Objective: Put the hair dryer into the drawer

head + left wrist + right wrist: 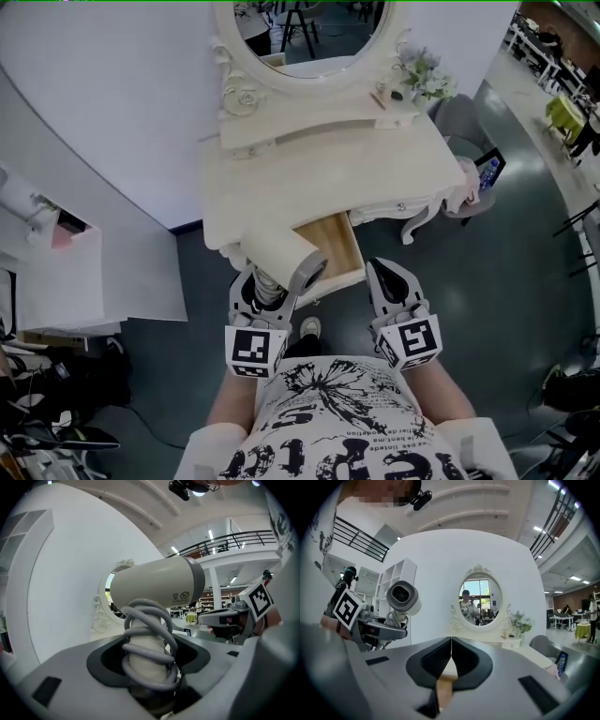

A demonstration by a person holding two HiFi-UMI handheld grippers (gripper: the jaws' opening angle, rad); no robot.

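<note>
2 tools share this job, and only 1 carries anything. The left tool (149, 667) is clamped on the handle of the hair dryer (277, 251). Its jaws stand wide because the grey cord (147, 630) is coiled round that handle. Gripping over the coils probably keeps the lead from dangling and catching on the way in, and it leaves the cream barrel clear above the jaws, roughly level, with its grey-ringed end turned toward the right tool (450, 656). That tool holds nothing, its jaws pressed flat together, and it hangs beside the left one. I judge it is kept free to steady the drawer or push it closed afterwards. The drawer (339, 239) stands pulled out from the front of the cream dressing table, and the part of its pale wooden floor that shows is bare. In the head view the dryer covers the drawer's left part, held up in the air and not yet inside, so the lowering is the step ahead, and the barrel will probably need to lie along the drawer to fit. Beyond, the worktop (375, 178) is bare at its middle, with the oval mirror (309, 28) at the back and a spray of flowers (422, 75) at its right rear corner, well away from the drawer.
</note>
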